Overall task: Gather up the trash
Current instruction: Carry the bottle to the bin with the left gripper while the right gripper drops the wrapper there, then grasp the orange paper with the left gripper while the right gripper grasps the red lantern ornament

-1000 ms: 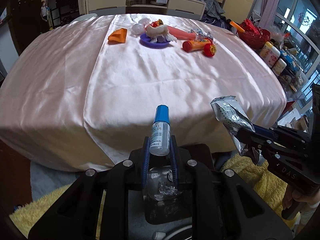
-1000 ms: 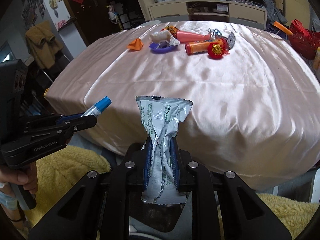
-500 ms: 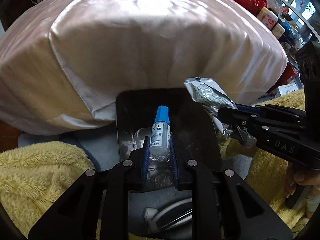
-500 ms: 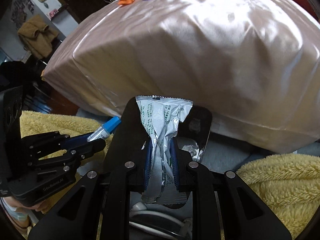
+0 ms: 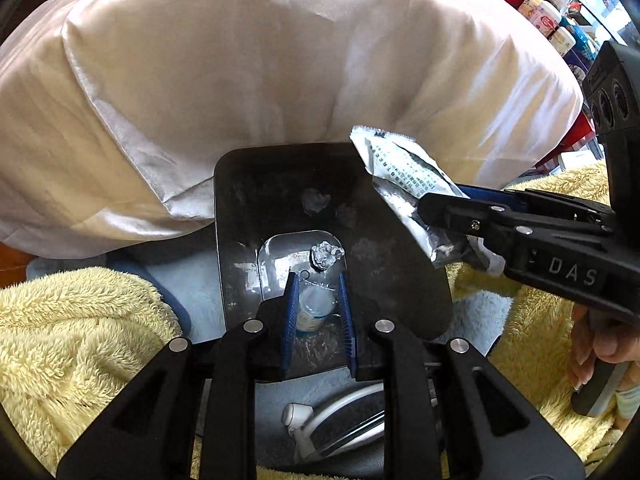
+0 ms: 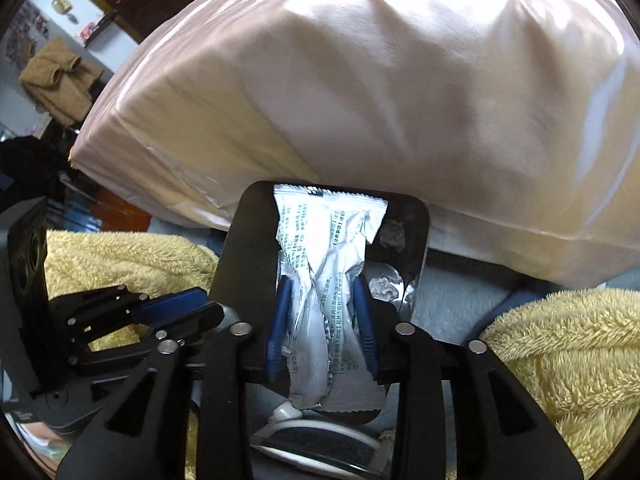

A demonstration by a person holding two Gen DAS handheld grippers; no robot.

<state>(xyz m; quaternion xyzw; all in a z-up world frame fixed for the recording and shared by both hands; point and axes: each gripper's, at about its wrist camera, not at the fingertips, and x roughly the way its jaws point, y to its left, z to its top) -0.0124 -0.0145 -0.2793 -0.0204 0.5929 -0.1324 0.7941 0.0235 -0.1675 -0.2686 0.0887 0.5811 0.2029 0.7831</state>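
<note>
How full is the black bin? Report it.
Nearly empty: the black bin shows its bare walls and pale bottom, with only a few crumpled foil scraps lying inside.

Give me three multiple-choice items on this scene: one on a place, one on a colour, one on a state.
1. Where does the black bin stand?
A. On top of the table
B. Low down, at the draped edge of the tablecloth
C. On a shelf

2. What colour are the right claw's pads?
A. Blue
B. Red
C. Green

3. How is the silver wrapper?
A. Flat and smooth on the table
B. Balled up at the bottom of the bin
C. Creased, between the right claw's fingers

Answers:
1 B: the black bin sits below the hanging tablecloth, with yellow fleece beside it.
2 A: the pads are blue.
3 C: the silver wrapper stands wrinkled in the right claw, above the bin, as its jaws are opening.
</note>
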